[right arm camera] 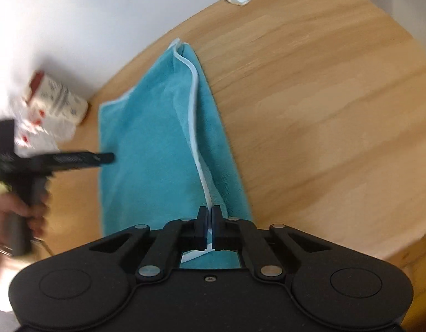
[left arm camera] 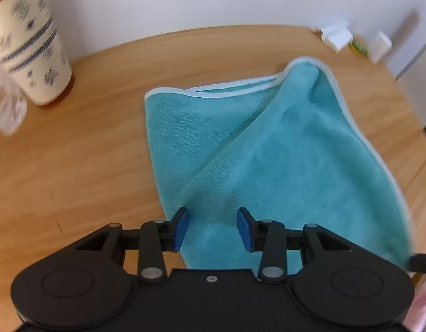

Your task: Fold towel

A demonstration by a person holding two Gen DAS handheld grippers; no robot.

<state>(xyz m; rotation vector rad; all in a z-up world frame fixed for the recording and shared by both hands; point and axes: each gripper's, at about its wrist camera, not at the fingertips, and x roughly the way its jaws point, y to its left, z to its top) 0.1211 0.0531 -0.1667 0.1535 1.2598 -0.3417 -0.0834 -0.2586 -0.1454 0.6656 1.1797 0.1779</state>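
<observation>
Patterned paper cup (left arm camera: 33, 55), cream with dark blue marks and a red rim, stands at the far left of the wooden worktop (left arm camera: 88, 152) close to the white wall; crinkled clear plastic (left arm camera: 8, 110) lies just beside it, blurred. In the right wrist view a person's hand (right arm camera: 10, 215) grips the handle of the left hand-held gripper (right arm camera: 107, 157), whose tip reaches over the towel's left edge.

Moving right, the left hand-held gripper (left arm camera: 213, 228) hovers with its blue-padded fingers (left arm camera: 182, 228) spread apart, nothing between them, over the near end of the teal towel (left arm camera: 268, 152). The towel lies on the middle of the worktop, partly doubled over: a diagonal crease runs from its near left side up toward the far right, and its pale border shows two layers along the far edge. Its right side rises off the wood in a loose drape.

In the right wrist view, the right hand-held gripper (right arm camera: 210, 228) has its black fingers pressed together on the towel's (right arm camera: 157, 138) white-trimmed edge, which runs as a raised ridge from the far corner straight into the clamp. The cloth slopes down from that ridge to the worktop (right arm camera: 323, 110) on both sides.

Farther right, at the back edge near the wall, sit white box-like items (left arm camera: 336, 36) and something small and green-yellow (left arm camera: 358, 47), too blurred to identify.
</observation>
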